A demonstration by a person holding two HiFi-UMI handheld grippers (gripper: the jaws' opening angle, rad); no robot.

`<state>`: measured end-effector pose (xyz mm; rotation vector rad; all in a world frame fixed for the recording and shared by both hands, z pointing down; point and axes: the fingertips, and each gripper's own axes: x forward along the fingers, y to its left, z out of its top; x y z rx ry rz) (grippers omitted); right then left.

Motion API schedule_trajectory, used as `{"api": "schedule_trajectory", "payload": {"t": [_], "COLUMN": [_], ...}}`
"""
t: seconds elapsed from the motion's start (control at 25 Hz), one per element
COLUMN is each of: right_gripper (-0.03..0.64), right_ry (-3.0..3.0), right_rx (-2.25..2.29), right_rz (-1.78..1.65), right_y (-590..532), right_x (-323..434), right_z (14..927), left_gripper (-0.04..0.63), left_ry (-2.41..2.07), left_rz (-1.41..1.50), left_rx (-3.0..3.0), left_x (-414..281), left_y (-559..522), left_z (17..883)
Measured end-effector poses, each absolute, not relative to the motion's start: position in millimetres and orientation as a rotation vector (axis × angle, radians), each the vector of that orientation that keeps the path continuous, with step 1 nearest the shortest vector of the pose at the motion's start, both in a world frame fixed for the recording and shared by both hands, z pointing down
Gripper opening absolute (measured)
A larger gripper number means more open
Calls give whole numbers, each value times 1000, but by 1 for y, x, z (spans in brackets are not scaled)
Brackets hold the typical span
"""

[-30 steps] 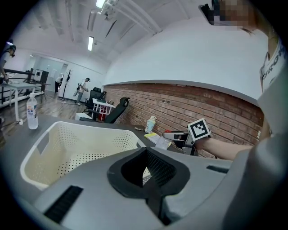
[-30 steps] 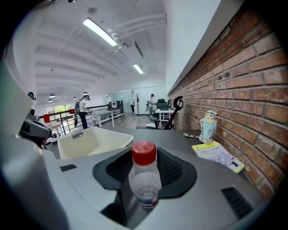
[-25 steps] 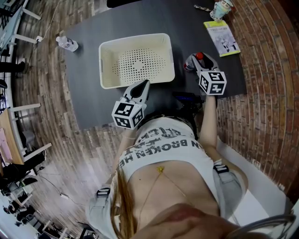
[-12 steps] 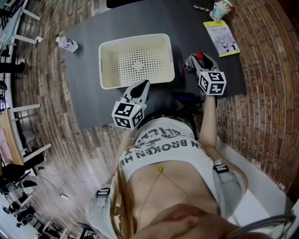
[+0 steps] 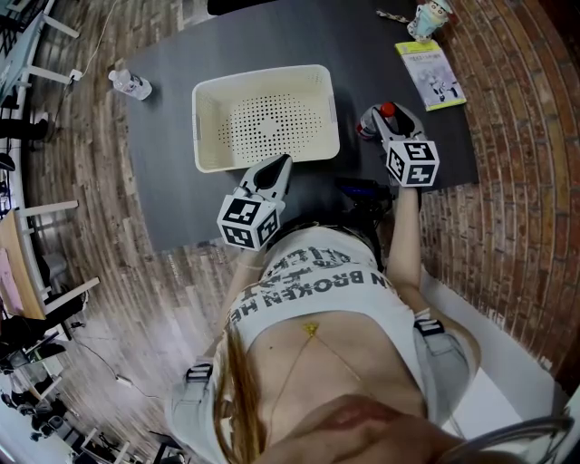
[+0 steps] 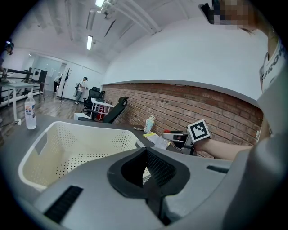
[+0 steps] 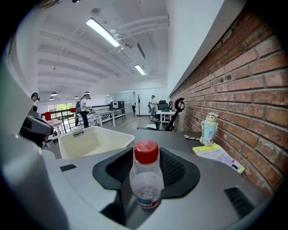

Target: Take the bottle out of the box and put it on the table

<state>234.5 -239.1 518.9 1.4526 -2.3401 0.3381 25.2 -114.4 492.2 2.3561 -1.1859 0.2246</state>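
Observation:
A small clear bottle (image 5: pixel 374 120) with a red cap stands upright over the dark table (image 5: pixel 163 163), to the right of the cream perforated basket (image 5: pixel 265 116). My right gripper (image 5: pixel 385 120) is shut on it. In the right gripper view the bottle (image 7: pixel 146 175) fills the gap between the fingertips, and my right gripper (image 7: pixel 146 200) clasps its lower body. My left gripper (image 5: pixel 279 167) rests at the basket's near rim, shut and empty. In the left gripper view my left gripper (image 6: pixel 148 173) has its pads together, with the basket (image 6: pixel 54 148) just beyond. The basket holds nothing.
A second clear bottle (image 5: pixel 131 84) stands at the table's far left corner. A yellow-green booklet (image 5: pixel 430 74) and a small figurine (image 5: pixel 429 18) lie at the far right by the brick wall. My body is close against the table's near edge.

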Motion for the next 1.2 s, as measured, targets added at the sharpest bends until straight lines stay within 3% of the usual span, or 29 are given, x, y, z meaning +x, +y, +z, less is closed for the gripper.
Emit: {"api": "schedule_trajectory", "payload": {"t": [0.28,1.04,1.12,1.2], "right_gripper": [199,199,186,122], "right_ry": [-2296,-2241,-2234,-2242], "right_rx": [1458,1478,1465,1454], "right_rz": [316,360,356,353], "right_y": [-232,-197,-194,-191], "right_x": [237,246,245,243], "right_z": [519,521,522,521], "left_gripper": [5,5,5,5], "left_ry": [-1162,-1098,-1096,-1096], "left_rz": [232,248,248,246], "left_rx": [2366,2388,2389,2389], "left_x": [27,30,30,29], "left_y": [-115,-116,-115,-115], "left_z": [493,497,497,496]}}
